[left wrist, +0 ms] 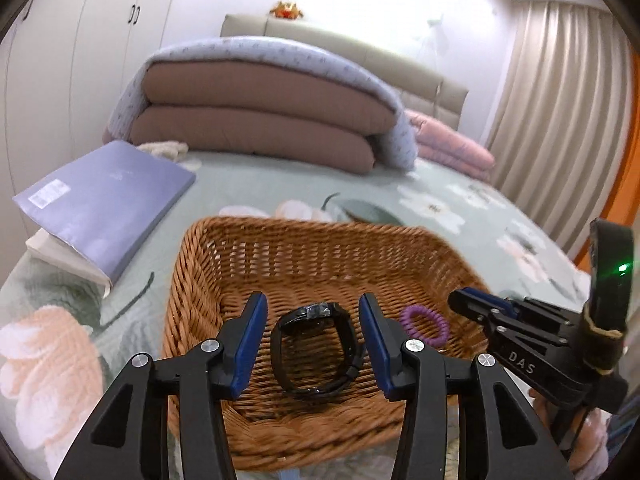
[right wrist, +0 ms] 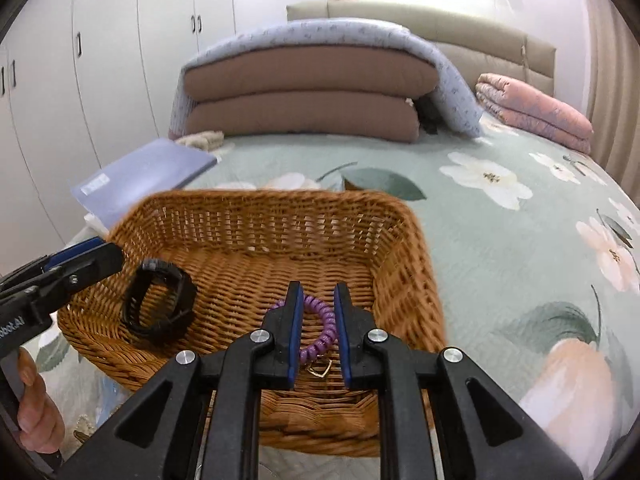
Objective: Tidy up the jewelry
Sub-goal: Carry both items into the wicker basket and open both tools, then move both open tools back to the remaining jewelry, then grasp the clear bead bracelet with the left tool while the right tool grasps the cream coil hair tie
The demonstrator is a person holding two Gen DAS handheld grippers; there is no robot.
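Observation:
A brown wicker basket (left wrist: pixel 280 236) (right wrist: pixel 256 204) sits on the bed. A black watch (left wrist: pixel 316 354) (right wrist: pixel 160 302) lies inside it on the left. A purple coil bracelet (left wrist: pixel 426 320) (right wrist: pixel 320 330) lies inside on the right, with a small gold charm (right wrist: pixel 320 370) beside it. My left gripper (left wrist: pixel 313 314) is open above the watch, fingers either side of it and apart from it. My right gripper (right wrist: pixel 317 300) is open over the purple bracelet, not gripping it. The right gripper shows in the left wrist view (left wrist: pixel 476 304), the left gripper in the right wrist view (right wrist: pixel 80 256).
A blue book (left wrist: pixel 108 200) (right wrist: pixel 152 172) lies on the floral bedspread (right wrist: pixel 520 220) left of the basket. Folded brown quilts (left wrist: pixel 260 120) and a pink blanket (right wrist: pixel 536 108) lie at the far end by the headboard. Wardrobe doors stand left, curtains right.

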